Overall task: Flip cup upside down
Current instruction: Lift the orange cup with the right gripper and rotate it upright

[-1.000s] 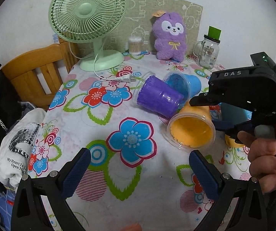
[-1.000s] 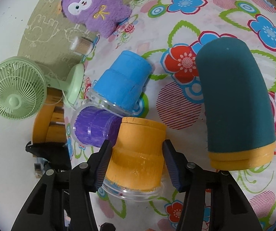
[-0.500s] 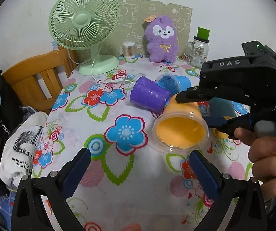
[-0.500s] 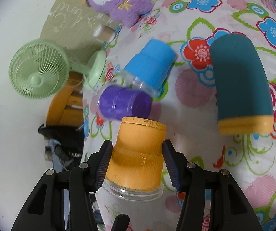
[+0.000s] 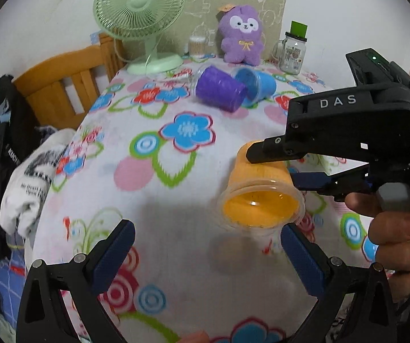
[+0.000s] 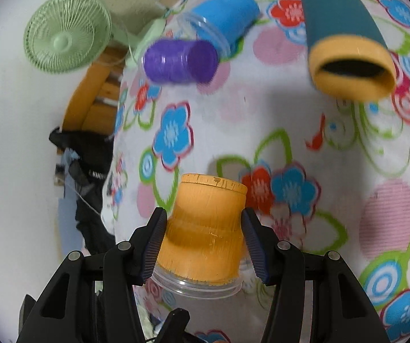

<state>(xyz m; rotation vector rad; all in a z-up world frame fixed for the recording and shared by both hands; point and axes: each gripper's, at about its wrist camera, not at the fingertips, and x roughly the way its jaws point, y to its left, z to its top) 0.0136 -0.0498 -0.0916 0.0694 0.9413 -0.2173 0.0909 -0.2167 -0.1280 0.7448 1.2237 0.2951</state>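
Two pads of the right tool [image 6: 203,237] pinch the orange cup [image 6: 205,228] above the tabletop [image 5: 159,205], mouth tilted down. The left tool [image 5: 205,248] hangs wide, empty. The smooth tapered wall could slip from the pads mid-turn.

Purple cup [image 5: 219,93] lies left of, touching, blue cup [image 5: 258,85].
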